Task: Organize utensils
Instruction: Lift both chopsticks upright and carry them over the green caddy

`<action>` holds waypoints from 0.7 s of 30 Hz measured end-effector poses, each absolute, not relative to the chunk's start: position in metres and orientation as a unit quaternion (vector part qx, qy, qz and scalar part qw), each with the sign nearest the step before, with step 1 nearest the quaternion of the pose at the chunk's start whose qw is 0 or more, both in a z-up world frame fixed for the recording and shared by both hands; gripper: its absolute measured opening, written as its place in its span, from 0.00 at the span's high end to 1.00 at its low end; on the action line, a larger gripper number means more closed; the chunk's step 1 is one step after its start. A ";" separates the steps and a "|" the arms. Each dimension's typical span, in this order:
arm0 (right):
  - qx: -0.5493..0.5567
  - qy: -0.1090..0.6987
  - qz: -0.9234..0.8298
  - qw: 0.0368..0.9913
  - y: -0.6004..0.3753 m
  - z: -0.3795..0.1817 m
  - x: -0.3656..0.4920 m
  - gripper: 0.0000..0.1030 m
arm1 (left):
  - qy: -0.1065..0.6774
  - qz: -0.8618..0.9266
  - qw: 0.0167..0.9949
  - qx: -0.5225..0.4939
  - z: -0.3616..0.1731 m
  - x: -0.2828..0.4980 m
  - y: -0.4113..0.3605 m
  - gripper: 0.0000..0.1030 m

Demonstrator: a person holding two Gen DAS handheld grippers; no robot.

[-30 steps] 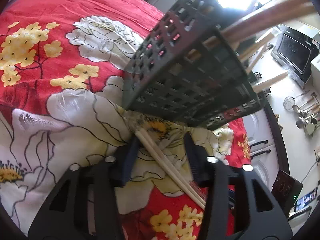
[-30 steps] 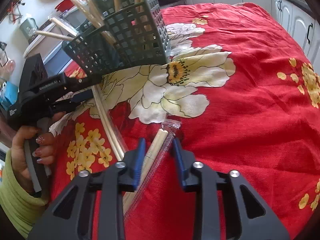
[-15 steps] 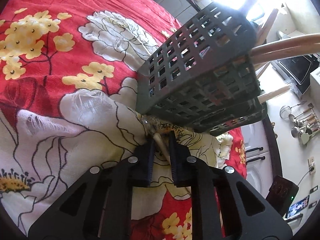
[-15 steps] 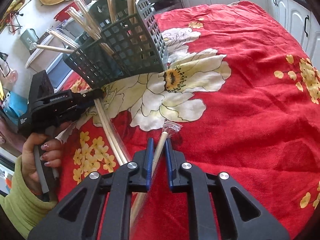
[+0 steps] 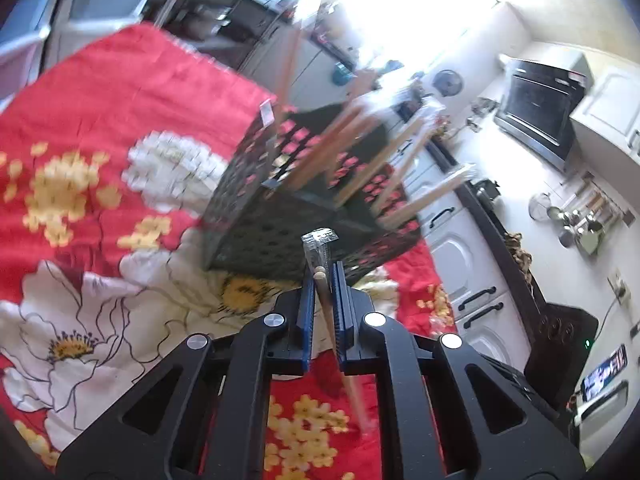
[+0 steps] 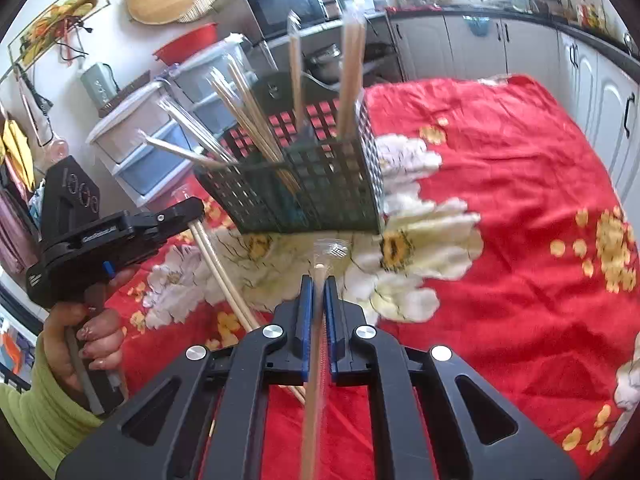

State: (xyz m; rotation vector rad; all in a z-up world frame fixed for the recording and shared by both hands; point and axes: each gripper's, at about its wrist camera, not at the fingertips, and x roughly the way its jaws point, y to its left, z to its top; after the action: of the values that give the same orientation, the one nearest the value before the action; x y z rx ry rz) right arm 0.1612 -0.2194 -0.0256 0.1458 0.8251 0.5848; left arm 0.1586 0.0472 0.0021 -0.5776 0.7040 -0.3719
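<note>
A dark green mesh utensil basket [image 6: 312,196] stands on the red flowered tablecloth, with several wooden chopsticks [image 6: 348,76] sticking up out of it. It also shows in the left wrist view [image 5: 280,216]. My left gripper [image 5: 322,280] is shut on a wrapped pair of chopsticks [image 5: 320,256], lifted off the cloth just in front of the basket; it shows in the right wrist view [image 6: 192,212] too. My right gripper [image 6: 316,284] is shut on another wrapped pair of chopsticks [image 6: 316,344], raised and pointing toward the basket.
The red tablecloth [image 6: 500,208] covers the table to the right. Plastic drawers [image 6: 160,136] and a microwave [image 6: 288,8] stand behind the basket. White cabinets [image 5: 472,280] and an oven [image 5: 544,108] lie beyond the table's edge.
Both grippers have shut on their chopstick pairs and lifted them off the cloth. Both now sit higher, pointing toward the basket.
</note>
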 end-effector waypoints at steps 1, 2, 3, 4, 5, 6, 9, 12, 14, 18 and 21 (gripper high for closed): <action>0.068 0.391 0.282 0.874 -0.218 -0.022 0.161 0.94 | 0.332 -0.184 0.884 -0.273 0.008 0.156 0.046 0.96; 0.066 0.386 0.283 0.875 -0.218 -0.018 0.160 0.94 | 0.328 -0.188 0.886 -0.270 0.013 0.154 0.044 0.96; 0.065 0.381 0.284 0.877 -0.217 -0.014 0.160 0.94 | 0.323 -0.191 0.888 -0.265 0.018 0.152 0.042 0.96; 0.064 0.377 0.285 0.879 -0.217 -0.011 0.160 0.94 | 0.320 -0.193 0.890 -0.262 0.021 0.151 0.038 0.97; 0.062 0.371 0.287 0.881 -0.217 -0.007 0.159 0.94 | 0.315 -0.198 0.892 -0.258 0.027 0.149 0.036 0.97; 0.060 0.366 0.288 0.883 -0.216 -0.004 0.158 0.94 | 0.311 -0.200 0.894 -0.254 0.031 0.147 0.033 0.97; 0.057 0.351 0.291 0.888 -0.216 0.008 0.157 0.94 | 0.301 -0.204 0.899 -0.243 0.042 0.144 0.026 0.97; 0.055 0.334 0.294 0.894 -0.215 0.021 0.155 0.94 | 0.293 -0.211 0.902 -0.237 0.052 0.141 0.022 0.97; 0.054 0.322 0.296 0.897 -0.215 0.029 0.153 0.94 | 0.287 -0.214 0.904 -0.233 0.057 0.139 0.020 0.97; 0.054 0.297 0.301 0.905 -0.214 0.047 0.152 0.94 | 0.275 -0.218 0.909 -0.225 0.070 0.137 0.018 0.97; 0.055 0.281 0.304 0.909 -0.212 0.059 0.153 0.94 | 0.266 -0.220 0.913 -0.216 0.080 0.137 0.016 0.97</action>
State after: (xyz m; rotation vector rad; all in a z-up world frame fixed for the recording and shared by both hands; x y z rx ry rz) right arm 0.1529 -0.2124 0.0592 0.1129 0.5792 0.6266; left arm 0.1368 0.0157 0.0805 -0.4453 0.5479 -0.4522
